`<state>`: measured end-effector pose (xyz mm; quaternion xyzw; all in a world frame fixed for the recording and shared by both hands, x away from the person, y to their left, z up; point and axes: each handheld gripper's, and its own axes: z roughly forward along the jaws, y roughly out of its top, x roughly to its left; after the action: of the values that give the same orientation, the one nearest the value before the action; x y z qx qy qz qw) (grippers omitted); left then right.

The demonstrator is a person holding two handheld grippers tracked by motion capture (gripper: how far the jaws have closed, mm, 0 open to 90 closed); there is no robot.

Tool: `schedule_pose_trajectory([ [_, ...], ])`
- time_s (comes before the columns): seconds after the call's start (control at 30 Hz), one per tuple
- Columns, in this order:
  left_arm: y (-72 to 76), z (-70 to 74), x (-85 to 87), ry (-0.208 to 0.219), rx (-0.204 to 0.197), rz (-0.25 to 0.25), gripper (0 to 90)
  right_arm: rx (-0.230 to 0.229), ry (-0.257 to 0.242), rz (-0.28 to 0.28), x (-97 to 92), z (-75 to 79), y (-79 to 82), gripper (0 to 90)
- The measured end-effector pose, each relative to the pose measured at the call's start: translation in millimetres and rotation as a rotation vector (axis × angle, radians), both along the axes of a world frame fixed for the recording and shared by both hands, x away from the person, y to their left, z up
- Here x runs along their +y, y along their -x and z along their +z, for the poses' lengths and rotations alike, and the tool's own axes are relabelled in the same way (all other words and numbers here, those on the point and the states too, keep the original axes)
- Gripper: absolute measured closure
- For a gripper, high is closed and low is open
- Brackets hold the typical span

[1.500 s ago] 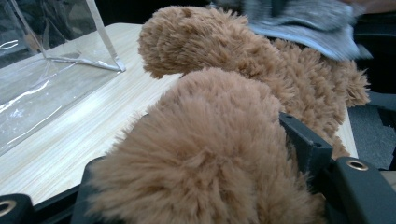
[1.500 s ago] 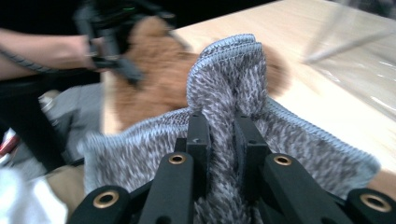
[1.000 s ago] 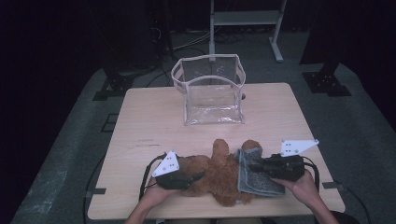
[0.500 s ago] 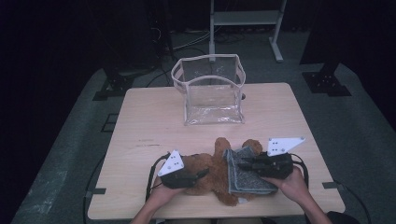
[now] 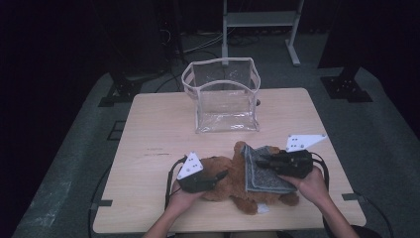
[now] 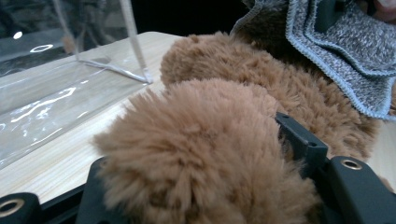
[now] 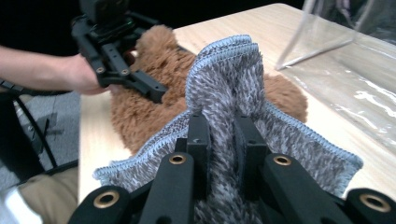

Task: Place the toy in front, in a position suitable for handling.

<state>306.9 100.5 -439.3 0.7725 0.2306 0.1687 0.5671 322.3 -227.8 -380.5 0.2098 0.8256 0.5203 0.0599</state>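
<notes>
The fluffy brown teddy bear lies at the near edge of the light wooden table, well in front of the clear plastic pouch with white trim that stands open farther back. Compared with a second ago, the grey knitted cloth with a pale blue edge has travelled inward over the bear: the right gripper has carried it from the bear's right side toward its middle, so it now covers more of the plush. That gripper stays clenched on a bunched fold of the cloth, which the right gripper view shows pinched between the jaws. The left gripper has just been closing, and a rounded brown limb of the bear sits between its jaws, which appear to press into the fur. I judge that the bear is being steadied while the cloth is wrapped around it.
</notes>
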Motion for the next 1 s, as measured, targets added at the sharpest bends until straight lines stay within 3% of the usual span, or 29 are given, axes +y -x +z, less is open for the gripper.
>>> schedule_pose_trajectory([
  [0.2, -2.1, -1.6, 0.3, 0.016, -0.003, 0.01, 40.7, 0.057, -0.02, -0.026, -3.6, -8.8, -19.4, 78.5],
  [0.33, 1.3, 3.1, 4.0, -0.003, 0.011, -0.046, 35.5, 0.072, -0.019, 0.004, 0.8, -17.4, -11.7, 79.0],
  [0.43, 1.7, 8.7, 7.4, -0.021, 0.036, -0.103, 23.6, 0.061, -0.014, 0.033, 3.0, -24.8, 4.0, 79.6],
  [0.53, -2.5, 15.9, 11.0, -0.052, 0.096, -0.149, 8.8, 0.036, 0.004, 0.042, 1.7, -27.6, 18.3, 80.0],
  [0.67, -12.1, 18.0, 10.4, -0.095, 0.2, -0.216, 2.5, 0.015, 0.021, 0.051, 2.6, -28.8, 29.4, 80.2],
  [0.73, -11.4, 15.0, 7.2, -0.122, 0.212, -0.25, 7.0, 0.007, 0.033, 0.055, 3.0, -27.8, 32.1, 80.2],
  [0.77, -8.2, 13.7, 6.4, -0.15, 0.171, -0.245, 11.3, 0.002, 0.036, 0.057, 2.8, -27.3, 32.8, 80.1],
  [0.8, -6.5, 13.4, 7.2, -0.161, 0.145, -0.249, 22.9, 0.001, 0.037, 0.056, 2.0, -26.8, 31.8, 80.1],
  [0.9, -7.0, 13.1, 7.6, -0.166, 0.11, -0.197, 40.2, 0.004, 0.01, 0.035, -2.0, -25.4, 20.3, 80.0],
  [0.93, -6.9, 13.8, 6.4, -0.179, 0.073, -0.165, 43.2, 0.004, 0.006, 0.029, -2.4, -24.0, 16.0, 80.0],
  [1.0, -8.5, 13.8, 4.5, -0.173, 0.051, -0.121, 47.4, 0.011, -0.001, 0.012, -1.1, -17.8, 2.0, 80.0],
])
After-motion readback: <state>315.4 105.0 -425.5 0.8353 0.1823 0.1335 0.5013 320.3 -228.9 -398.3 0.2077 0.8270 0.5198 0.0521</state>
